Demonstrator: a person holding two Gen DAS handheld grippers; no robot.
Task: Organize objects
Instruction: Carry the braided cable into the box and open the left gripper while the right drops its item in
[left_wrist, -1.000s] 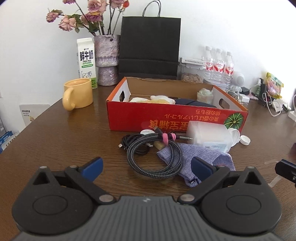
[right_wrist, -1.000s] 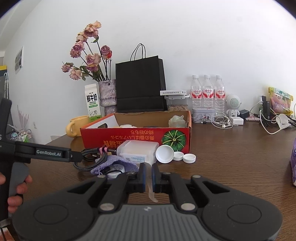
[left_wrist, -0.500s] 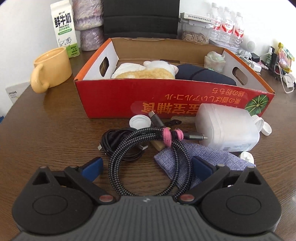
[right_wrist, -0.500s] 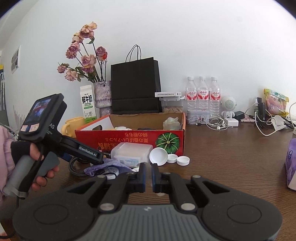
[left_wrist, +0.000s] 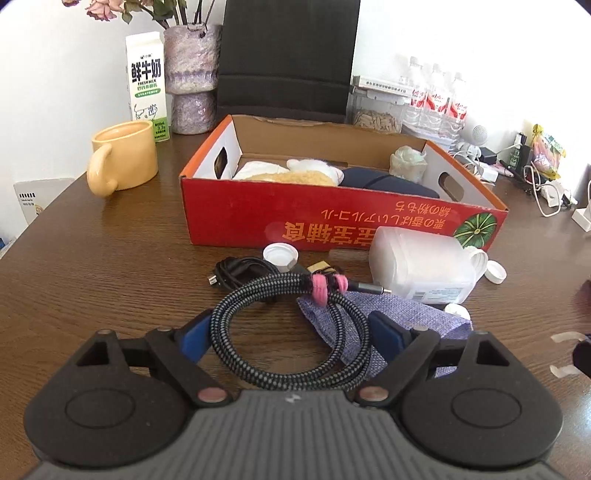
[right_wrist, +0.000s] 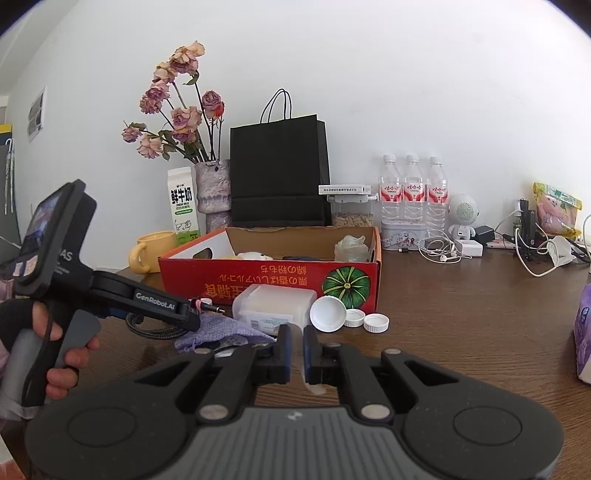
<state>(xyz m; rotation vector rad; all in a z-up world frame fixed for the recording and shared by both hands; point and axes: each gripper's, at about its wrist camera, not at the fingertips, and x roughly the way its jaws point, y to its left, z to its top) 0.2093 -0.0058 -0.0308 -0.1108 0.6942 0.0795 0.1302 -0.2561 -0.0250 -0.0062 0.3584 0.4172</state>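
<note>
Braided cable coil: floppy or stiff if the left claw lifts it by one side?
Probably droops: the cable is soft braided loops. The pink ties bind one spot only, so the free side may sag open. It overlaps the purple cloth, which might drag along.

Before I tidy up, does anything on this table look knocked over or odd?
Yes: the white plastic jar lies on its side in front of the red box, open, with its lid loose beside it. Nothing appears spilled.
</note>
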